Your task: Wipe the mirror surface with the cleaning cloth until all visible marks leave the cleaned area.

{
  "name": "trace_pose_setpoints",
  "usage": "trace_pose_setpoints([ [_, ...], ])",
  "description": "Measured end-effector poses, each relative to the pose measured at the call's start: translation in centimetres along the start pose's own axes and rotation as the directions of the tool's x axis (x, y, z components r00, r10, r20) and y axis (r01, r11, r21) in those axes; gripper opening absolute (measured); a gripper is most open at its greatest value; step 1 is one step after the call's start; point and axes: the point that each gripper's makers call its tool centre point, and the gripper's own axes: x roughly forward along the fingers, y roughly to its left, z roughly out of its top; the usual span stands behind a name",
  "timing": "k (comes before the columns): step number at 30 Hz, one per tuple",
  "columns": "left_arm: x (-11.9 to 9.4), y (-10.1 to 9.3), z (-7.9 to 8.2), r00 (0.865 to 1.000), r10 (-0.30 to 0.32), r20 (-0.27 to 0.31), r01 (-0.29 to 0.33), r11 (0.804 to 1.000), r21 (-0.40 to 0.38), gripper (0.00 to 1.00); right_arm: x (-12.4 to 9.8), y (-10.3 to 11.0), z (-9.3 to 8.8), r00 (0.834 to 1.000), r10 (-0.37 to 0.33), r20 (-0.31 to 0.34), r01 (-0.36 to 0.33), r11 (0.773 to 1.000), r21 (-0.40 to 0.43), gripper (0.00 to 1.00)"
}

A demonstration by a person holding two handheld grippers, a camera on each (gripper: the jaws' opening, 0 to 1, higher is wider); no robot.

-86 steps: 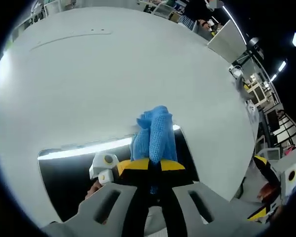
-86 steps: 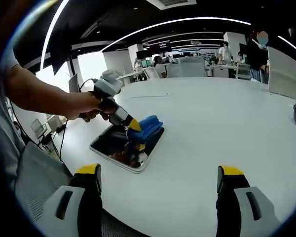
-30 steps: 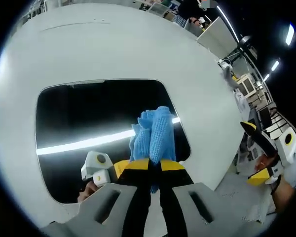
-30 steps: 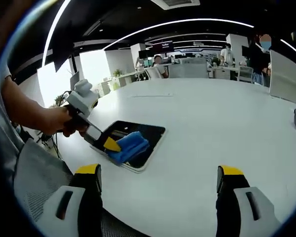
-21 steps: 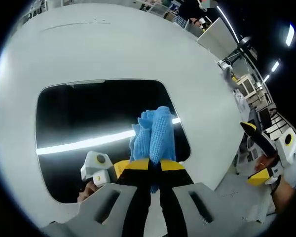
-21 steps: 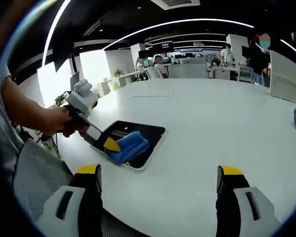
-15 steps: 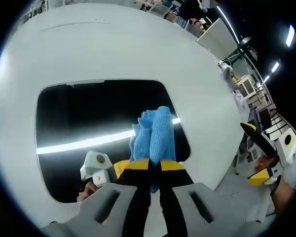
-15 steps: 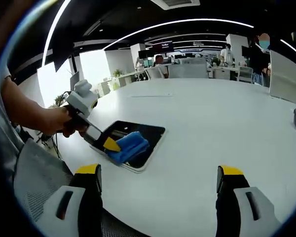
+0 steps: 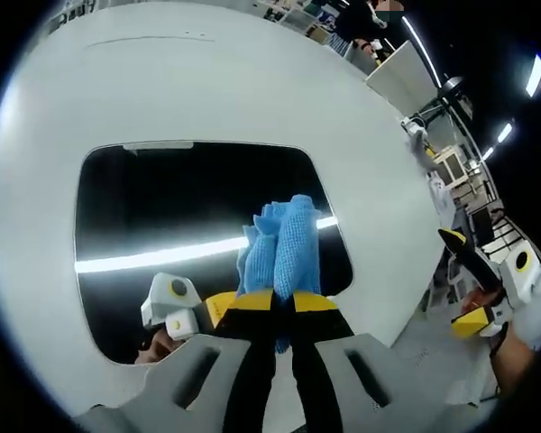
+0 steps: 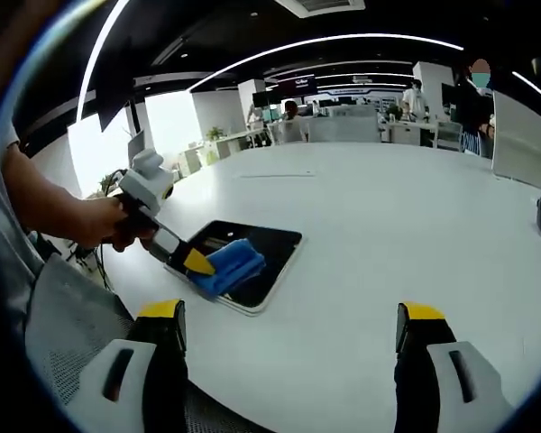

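The left tongs [image 9: 282, 302] pinch the cloth [image 9: 282, 248] tight, pressing it onto the mirror [image 9: 162, 203] ahead to rub marks off, while the right tongs [image 10: 288, 329] hang wide and empty above the surface [image 10: 415, 234], well aside.

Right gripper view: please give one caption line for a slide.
The left gripper presses a blue cloth on a mirror lying on a white table.
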Motion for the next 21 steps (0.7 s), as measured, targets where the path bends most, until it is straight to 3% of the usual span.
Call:
trace_pose_setpoints([
  [13,-0.7,1.0,-0.1,0.999,0.034,0.006,-0.034,0.997,0.062,0.02,0.0,0.0,0.0,1.000,-0.001,0.000,0.001,1.000,0.000,0.96],
  [21,-0.9,1.4,-0.2,0.999,0.042,0.011,-0.043,0.998,0.044,0.02,0.0,0.0,-0.1,1.000,0.000,-0.002,0.000,1.000,-0.001,0.96],
])
